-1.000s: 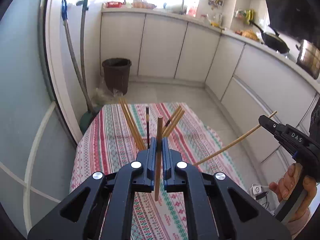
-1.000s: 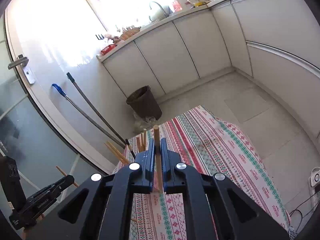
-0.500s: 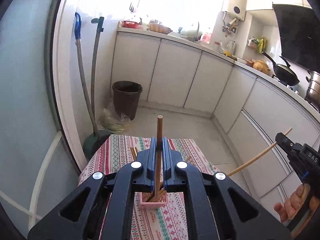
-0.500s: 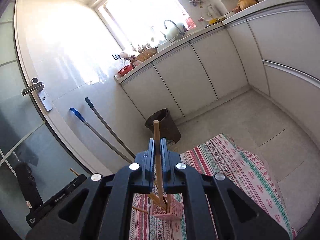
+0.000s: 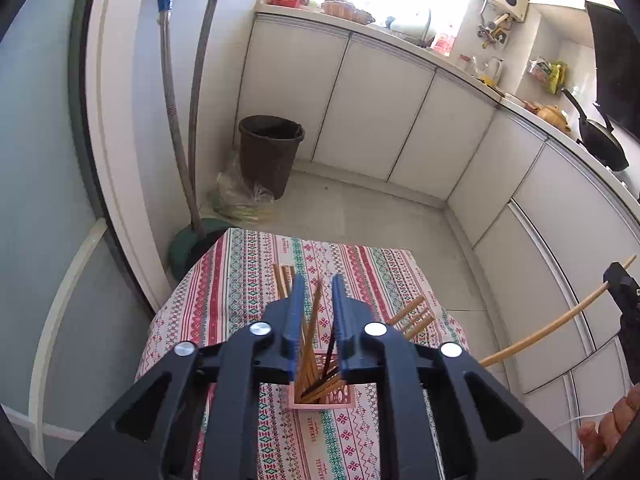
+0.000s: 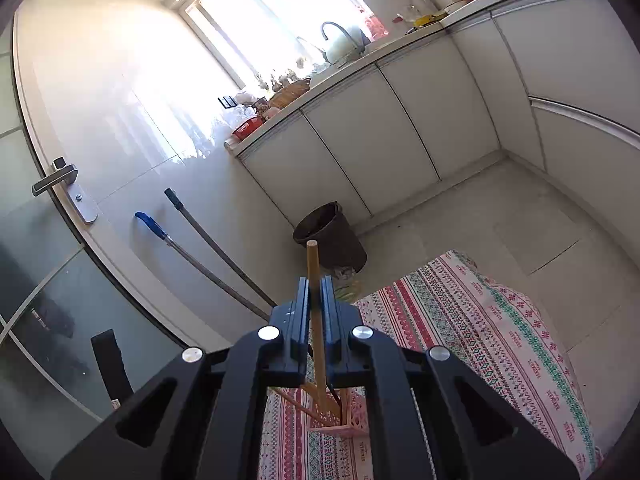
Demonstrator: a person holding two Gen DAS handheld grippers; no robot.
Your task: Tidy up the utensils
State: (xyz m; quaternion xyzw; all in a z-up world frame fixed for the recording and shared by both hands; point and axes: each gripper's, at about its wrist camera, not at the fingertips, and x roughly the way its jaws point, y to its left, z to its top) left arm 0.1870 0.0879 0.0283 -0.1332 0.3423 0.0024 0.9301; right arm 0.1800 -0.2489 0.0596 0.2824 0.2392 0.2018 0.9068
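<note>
A pink lattice holder (image 5: 322, 398) is standing on a striped tablecloth (image 5: 240, 280), already bristling with wooden chopsticks (image 5: 310, 344). The left gripper (image 5: 316, 320), hovering directly above it, has just been opening its jaws; a chopstick is standing loose between them, leaning into the holder. The right gripper (image 6: 316, 308) is pinching another chopstick (image 6: 314, 280) upright. Doing this step well probably means lifting the left gripper straight away, then lowering the right stick tip-first over the opening.
</note>
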